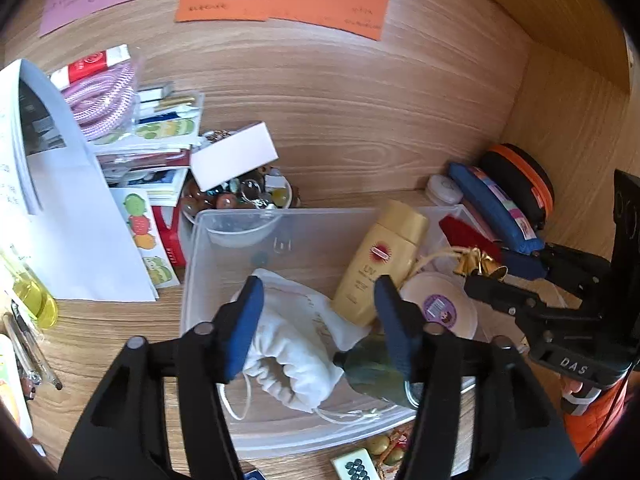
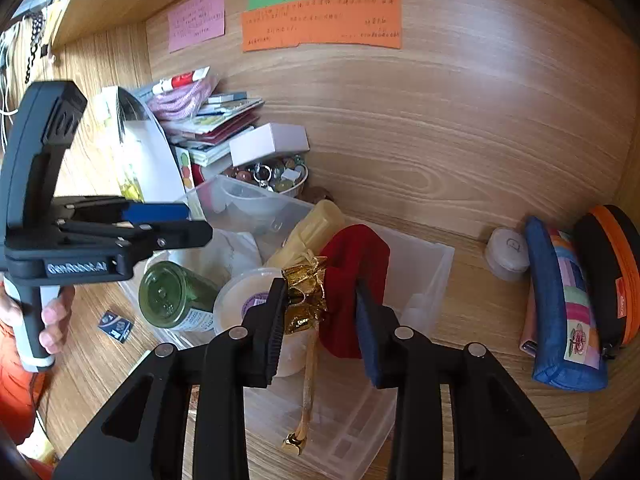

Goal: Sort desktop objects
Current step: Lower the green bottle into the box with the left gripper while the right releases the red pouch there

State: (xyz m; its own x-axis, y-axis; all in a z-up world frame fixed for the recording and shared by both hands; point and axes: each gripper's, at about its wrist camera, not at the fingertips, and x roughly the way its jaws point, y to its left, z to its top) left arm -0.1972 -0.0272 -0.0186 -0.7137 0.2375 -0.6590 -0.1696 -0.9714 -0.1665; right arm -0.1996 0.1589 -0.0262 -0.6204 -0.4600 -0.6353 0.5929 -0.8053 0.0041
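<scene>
Your left gripper (image 1: pixel 320 300) hangs over the clear bin (image 1: pixel 240 232), jaws apart. The white pouch (image 1: pixel 292 344) lies between them and a green jar (image 1: pixel 372 368) sits by the right pad; I can't tell if either pad touches. The jar's lower half is hidden behind that finger in the left view; the right view shows it lying on its side in the bin.

Your right gripper (image 2: pixel 320 308) has a red pouch (image 2: pixel 352 284) with a gold tie (image 2: pixel 304 288) between narrow jaws. It looks pinched, but pad contact is hard to confirm. The pouch's near side is hidden by the fingers, and a gold tassel (image 2: pixel 296 442) hangs below.

The notes' (image 2: pixel 320 22) writing is too blurred to read.

Surface: a wood-grain desk (image 1: pixel 340 92) with a wood back panel and side wall, like a cubby.

Also in the bin: a yellow bottle (image 1: pixel 380 260) and a round tub (image 1: pixel 440 308). Behind it: a bead bowl (image 1: pixel 240 196) with a white box (image 1: pixel 234 156) on top, and a paper stack (image 1: pixel 72 200) to the left. To the right: a blue case (image 2: pixel 564 308), a black-orange case (image 2: pixel 612 272) and a small white disc (image 2: pixel 506 254). A mahjong tile (image 1: pixel 354 466) lies near the bin's front edge, partly cut off.
</scene>
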